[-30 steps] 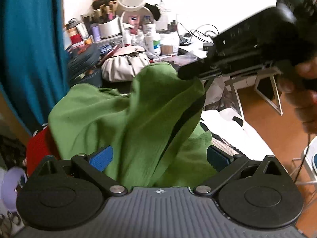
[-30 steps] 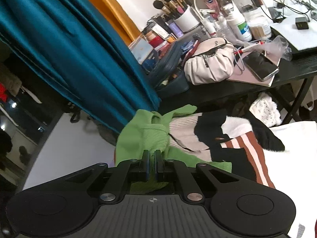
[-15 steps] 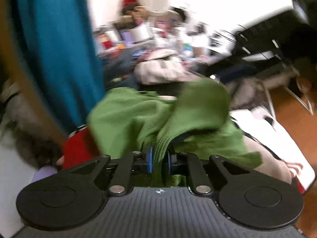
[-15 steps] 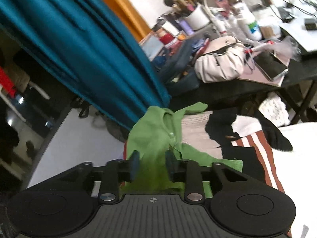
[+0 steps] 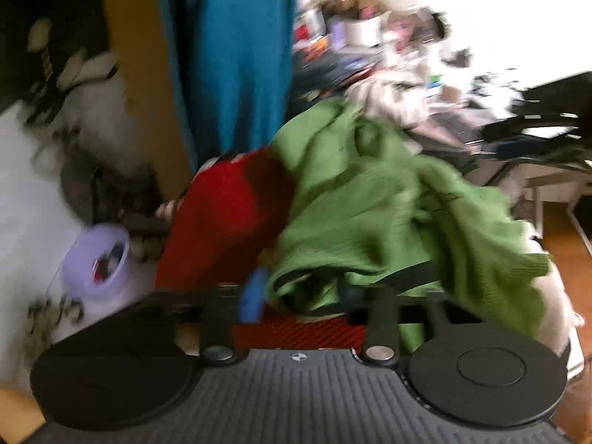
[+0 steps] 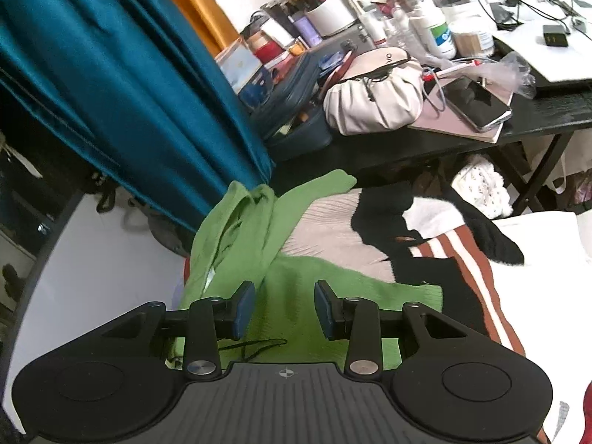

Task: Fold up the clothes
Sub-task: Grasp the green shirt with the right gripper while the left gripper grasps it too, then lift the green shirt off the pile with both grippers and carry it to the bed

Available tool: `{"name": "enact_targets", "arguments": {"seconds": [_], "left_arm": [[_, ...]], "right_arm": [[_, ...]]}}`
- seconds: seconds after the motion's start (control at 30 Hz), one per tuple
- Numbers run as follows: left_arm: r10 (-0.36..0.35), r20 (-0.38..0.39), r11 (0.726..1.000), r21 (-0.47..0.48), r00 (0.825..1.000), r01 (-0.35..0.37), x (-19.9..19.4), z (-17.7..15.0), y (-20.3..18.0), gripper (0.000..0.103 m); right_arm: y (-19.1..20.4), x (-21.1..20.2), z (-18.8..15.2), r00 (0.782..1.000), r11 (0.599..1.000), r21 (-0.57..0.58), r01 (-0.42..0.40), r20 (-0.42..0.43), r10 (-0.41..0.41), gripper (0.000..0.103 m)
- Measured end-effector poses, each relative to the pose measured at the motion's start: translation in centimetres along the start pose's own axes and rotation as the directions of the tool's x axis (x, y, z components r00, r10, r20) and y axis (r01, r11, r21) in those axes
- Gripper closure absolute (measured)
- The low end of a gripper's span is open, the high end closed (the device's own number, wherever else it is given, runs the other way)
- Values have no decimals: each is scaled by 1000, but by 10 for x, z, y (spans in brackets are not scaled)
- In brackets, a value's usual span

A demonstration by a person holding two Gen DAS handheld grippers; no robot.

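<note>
A green knit sweater point(image 6: 296, 296) lies on a pile of clothes, one sleeve point(image 6: 266, 214) running up and left. My right gripper point(image 6: 283, 309) hangs open just above it, nothing between its blue pads. In the blurred left wrist view the same sweater point(image 5: 388, 207) lies crumpled over a red garment point(image 5: 229, 222). My left gripper point(image 5: 299, 296) is open, its blue left pad point(image 5: 253, 292) apart from the right one, and a fold of the sweater bulges between the jaws.
A beige ribbed garment point(image 6: 333, 236), a black one point(image 6: 381, 211) and a brown-and-white striped one point(image 6: 477, 277) lie under the sweater. A cluttered black desk point(image 6: 462, 140) stands behind. A teal curtain point(image 6: 111, 74) hangs left. A lilac cup point(image 5: 96, 259) sits left.
Both grippers have opened and let go of the sweater, which has dropped onto the pile. The left gripper swung left, and the right one pulled back a little.
</note>
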State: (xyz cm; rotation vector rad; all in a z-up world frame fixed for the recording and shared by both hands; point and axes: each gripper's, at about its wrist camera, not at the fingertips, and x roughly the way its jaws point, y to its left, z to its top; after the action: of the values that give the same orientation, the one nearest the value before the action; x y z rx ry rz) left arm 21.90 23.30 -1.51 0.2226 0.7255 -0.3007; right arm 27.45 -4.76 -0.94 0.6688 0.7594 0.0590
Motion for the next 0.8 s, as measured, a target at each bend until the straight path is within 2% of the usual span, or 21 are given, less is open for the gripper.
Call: {"name": "enact_targets", "arguments": {"seconds": [0.23, 0.27, 0.33, 0.37, 0.4, 0.43, 0.47, 0.57, 0.63, 0.77, 0.8], "left_arm": [[-10, 51, 992, 122, 999, 4, 3, 7, -30, 26], [-2, 37, 995, 102, 999, -2, 6, 8, -27, 27], [17, -1, 999, 47, 1000, -17, 13, 8, -17, 41], [26, -21, 999, 19, 999, -26, 17, 8, -12, 58], [35, -40, 999, -8, 999, -35, 21, 8, -7, 69], [46, -51, 999, -24, 998, -47, 21, 7, -4, 74], [65, -55, 997, -42, 996, -67, 21, 7, -2, 79], [116, -68, 988, -96, 991, -122, 20, 5, 0, 80], [145, -79, 980, -126, 986, -154, 23, 3, 0, 80], [205, -100, 960, -175, 974, -220, 29, 0, -2, 78], [212, -101, 954, -192, 972, -228, 29, -1, 0, 81]], "right_arm": [[15, 15, 12, 999, 997, -75, 22, -31, -25, 67], [17, 18, 16, 999, 995, -100, 26, -28, -29, 66], [24, 27, 24, 999, 985, -168, 37, -9, -39, 59], [28, 32, 29, 999, 978, -204, 44, 4, -44, 58], [32, 38, 34, 999, 969, -243, 50, 15, -48, 56], [37, 46, 38, 998, 957, -285, 54, 26, -49, 54], [42, 56, 43, 998, 942, -331, 58, 37, -49, 53], [52, 95, 53, 996, 889, -452, 68, 86, -33, 52], [56, 127, 58, 996, 849, -524, 73, 88, -31, 52], [70, 180, 52, 998, 713, -698, 66, 48, -46, 52], [74, 190, 50, 998, 682, -728, 65, 44, -48, 52]]}}
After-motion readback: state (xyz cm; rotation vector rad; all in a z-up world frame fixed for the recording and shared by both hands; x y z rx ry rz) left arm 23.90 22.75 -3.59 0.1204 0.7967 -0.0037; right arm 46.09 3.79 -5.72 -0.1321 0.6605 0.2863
